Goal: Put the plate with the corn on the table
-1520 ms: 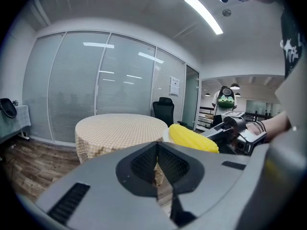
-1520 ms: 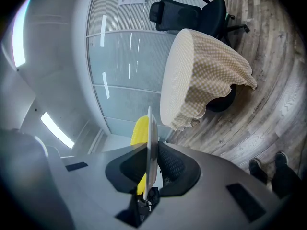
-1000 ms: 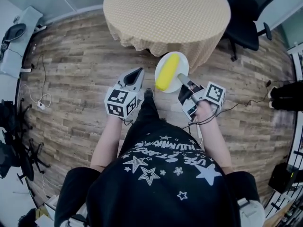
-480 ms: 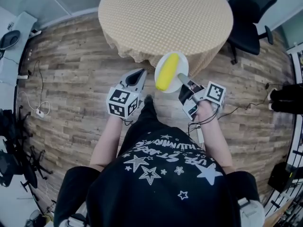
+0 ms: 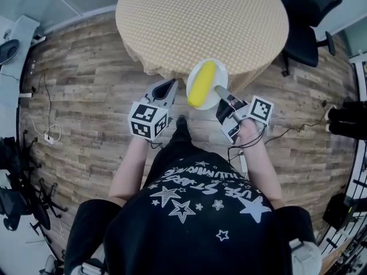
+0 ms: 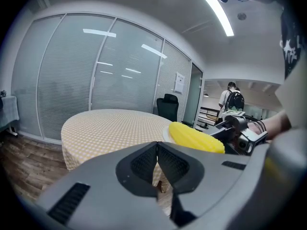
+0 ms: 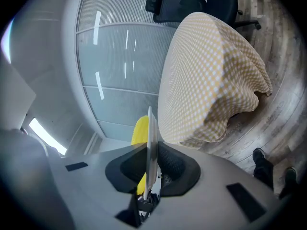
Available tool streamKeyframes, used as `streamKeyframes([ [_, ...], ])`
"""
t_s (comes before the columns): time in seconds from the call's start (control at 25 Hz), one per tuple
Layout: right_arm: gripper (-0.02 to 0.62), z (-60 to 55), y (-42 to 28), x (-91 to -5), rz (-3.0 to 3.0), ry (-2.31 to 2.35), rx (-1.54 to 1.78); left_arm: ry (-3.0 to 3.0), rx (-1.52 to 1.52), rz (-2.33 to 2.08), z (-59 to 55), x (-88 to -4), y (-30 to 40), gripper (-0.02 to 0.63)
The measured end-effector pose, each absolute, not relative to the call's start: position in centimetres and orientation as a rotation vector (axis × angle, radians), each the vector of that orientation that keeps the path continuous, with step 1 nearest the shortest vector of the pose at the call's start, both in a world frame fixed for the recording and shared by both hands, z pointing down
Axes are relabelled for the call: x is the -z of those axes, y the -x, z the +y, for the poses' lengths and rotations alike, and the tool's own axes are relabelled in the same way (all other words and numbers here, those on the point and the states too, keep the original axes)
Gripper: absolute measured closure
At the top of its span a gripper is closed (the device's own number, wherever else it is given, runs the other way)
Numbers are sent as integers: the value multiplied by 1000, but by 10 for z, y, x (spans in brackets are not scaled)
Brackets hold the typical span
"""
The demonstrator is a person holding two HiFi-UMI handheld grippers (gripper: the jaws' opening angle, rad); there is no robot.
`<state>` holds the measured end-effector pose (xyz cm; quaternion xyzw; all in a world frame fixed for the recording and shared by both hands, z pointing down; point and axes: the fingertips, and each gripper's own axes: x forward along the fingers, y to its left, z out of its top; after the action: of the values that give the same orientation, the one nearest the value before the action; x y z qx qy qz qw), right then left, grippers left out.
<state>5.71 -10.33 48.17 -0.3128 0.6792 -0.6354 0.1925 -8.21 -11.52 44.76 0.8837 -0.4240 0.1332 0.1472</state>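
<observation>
A white plate (image 5: pixel 216 75) carries a yellow corn cob (image 5: pixel 202 84) and hangs in the air at the near edge of the round table (image 5: pixel 200 16) with its checked yellow cloth. My right gripper (image 5: pixel 219 90) is shut on the plate's rim; in the right gripper view the plate (image 7: pixel 150 143) stands edge-on between the jaws with the corn (image 7: pixel 139 130) behind it. My left gripper (image 5: pixel 168 87) is shut and holds nothing, just left of the plate. The left gripper view shows the corn (image 6: pixel 195 137) and the table (image 6: pixel 115 126) ahead.
A black office chair (image 5: pixel 307 22) stands at the table's right. Wood-plank floor (image 5: pixel 86 85) surrounds the table, with cables (image 5: pixel 49 125) at the left and dark equipment (image 5: pixel 347 119) at the far right. A person with a backpack (image 6: pixel 232 99) stands far off in the left gripper view.
Both grippers and the plate have come nearer to the table; the plate's far rim now overlaps the cloth's near edge. The grips are unchanged.
</observation>
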Motion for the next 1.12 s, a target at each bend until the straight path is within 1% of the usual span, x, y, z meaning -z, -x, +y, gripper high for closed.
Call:
streamKeyframes([
  [0.52,549,-158,-41,-482,1837,953,1770,-2573,-331,-1173,-184,-449,107,597],
  [1.12,549,-199,-25,-486,1754,1010,1707,-2638,-357,-1059,-225,-453,122,597],
])
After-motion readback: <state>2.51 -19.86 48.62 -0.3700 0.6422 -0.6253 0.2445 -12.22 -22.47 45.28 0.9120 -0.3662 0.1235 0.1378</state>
